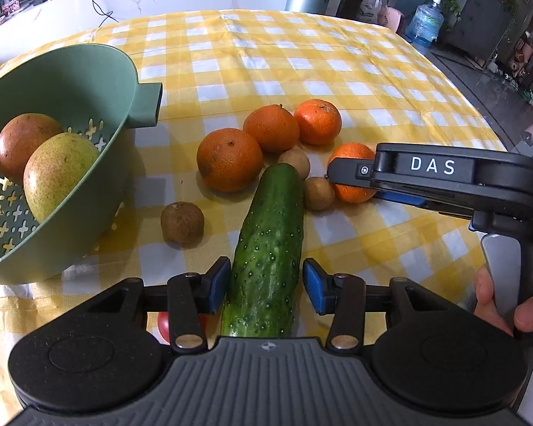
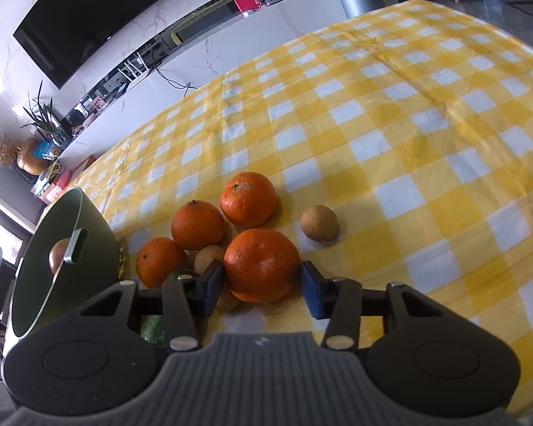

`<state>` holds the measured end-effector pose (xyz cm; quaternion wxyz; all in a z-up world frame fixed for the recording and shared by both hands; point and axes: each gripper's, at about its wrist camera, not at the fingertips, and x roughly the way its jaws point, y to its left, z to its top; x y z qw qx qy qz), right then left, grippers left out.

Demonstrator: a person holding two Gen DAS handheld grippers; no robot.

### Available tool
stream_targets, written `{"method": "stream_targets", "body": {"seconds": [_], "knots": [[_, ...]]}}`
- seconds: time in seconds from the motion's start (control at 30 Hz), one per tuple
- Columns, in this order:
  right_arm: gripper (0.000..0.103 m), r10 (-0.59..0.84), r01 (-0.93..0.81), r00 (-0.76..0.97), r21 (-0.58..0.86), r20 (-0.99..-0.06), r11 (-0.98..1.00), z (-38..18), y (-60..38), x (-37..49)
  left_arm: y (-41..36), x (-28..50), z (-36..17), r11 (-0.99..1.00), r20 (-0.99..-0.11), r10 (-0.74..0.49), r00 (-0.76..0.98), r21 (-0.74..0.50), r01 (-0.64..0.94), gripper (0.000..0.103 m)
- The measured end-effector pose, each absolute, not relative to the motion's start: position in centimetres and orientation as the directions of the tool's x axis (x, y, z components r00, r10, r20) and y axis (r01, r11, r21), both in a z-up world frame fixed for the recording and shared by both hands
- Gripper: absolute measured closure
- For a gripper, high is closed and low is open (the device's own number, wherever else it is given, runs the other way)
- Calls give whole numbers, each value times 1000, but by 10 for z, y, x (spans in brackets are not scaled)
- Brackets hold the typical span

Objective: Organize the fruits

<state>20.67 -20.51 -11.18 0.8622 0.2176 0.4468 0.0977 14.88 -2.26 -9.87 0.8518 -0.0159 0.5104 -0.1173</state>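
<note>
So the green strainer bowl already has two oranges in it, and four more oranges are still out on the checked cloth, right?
Not quite: the green strainer bowl holds two mangoes, not oranges, as the left wrist view shows. The four oranges are indeed still on the checked cloth.

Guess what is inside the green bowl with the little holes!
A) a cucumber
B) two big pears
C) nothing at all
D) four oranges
B: the left wrist view shows two big pears in the green bowl, a reddish-brown one and a yellow-green one, while the oranges and the cucumber lie on the checked cloth.
</note>
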Motion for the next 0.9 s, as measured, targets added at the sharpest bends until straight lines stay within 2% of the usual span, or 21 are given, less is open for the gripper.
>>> {"method": "stream_targets", "body": {"seconds": [0.07,0.13,0.67,0.9], "knots": [[60,361,22,582,458,-729,889,-111,-204,206,-23,148,-99,972,-865,-214,453,-142,189,51],[60,356,19,585,451,-729,892,-111,-203,204,-24,147,-99,973,-865,-204,459,-128,192,56],[62,333,5,631,433,-701,901,-98,-206,190,-21,127,-82,978,-806,-194,559,-118,170,58],[62,336,-85,676,384,-656,920,-82,-199,173,-19,114,-62,983,-779,-178,601,-115,142,58]]}}
